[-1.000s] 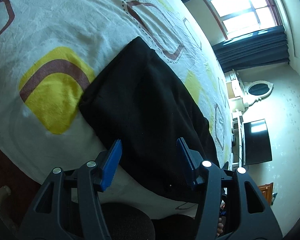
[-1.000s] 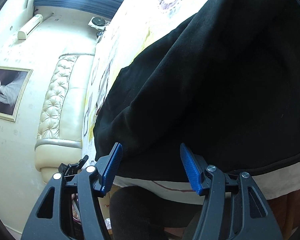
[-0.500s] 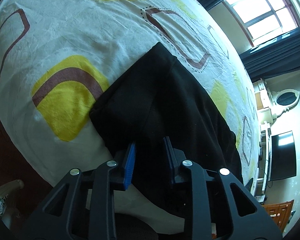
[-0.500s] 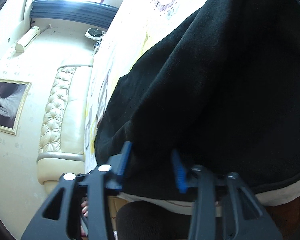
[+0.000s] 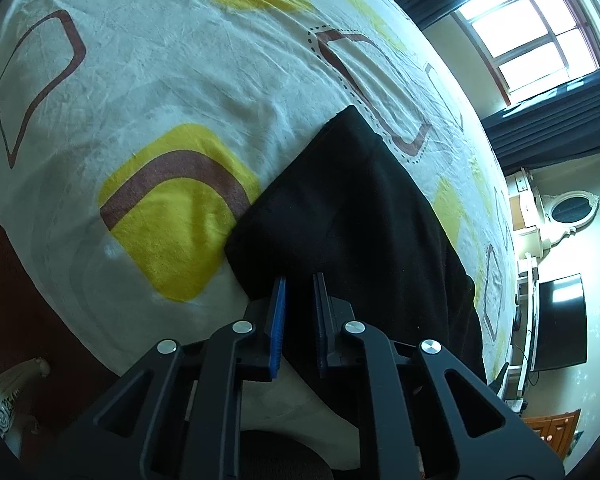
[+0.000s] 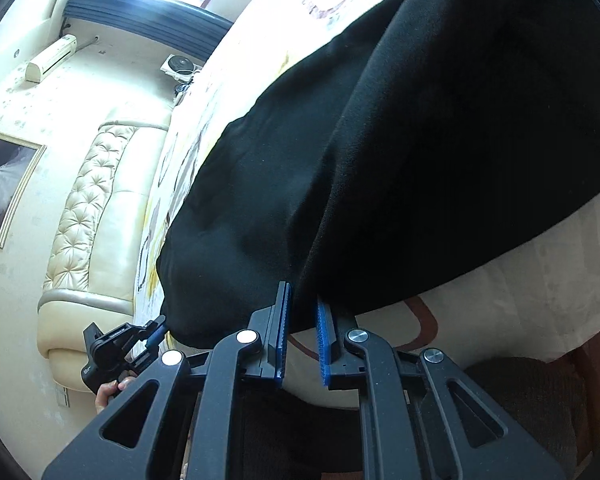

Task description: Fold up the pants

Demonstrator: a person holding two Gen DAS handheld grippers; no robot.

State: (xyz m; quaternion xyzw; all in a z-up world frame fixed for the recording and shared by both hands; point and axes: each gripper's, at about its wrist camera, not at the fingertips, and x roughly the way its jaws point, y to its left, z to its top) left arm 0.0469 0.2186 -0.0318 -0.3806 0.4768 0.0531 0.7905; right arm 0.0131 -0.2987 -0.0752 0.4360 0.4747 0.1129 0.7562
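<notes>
Black pants (image 5: 352,216) lie on a bed with a white sheet patterned in yellow and brown (image 5: 172,208). My left gripper (image 5: 300,284) is shut on the near edge of the pants close to their left corner. In the right wrist view the pants (image 6: 400,152) fill the upper right. My right gripper (image 6: 303,294) is shut on their near hem and lifts it, so the cloth hangs in a fold. The left gripper (image 6: 156,332) shows at the lower left of that view, at the pants' far corner.
The bed's near edge curves below both grippers. A padded cream headboard (image 6: 84,216) stands left in the right wrist view. A window with dark curtains (image 5: 540,64), a dresser with an oval mirror (image 5: 568,212) and a dark TV (image 5: 560,320) lie beyond the bed.
Both grippers went from wide open to shut on the near edge of the pants. The right one has raised the hem off the sheet.
</notes>
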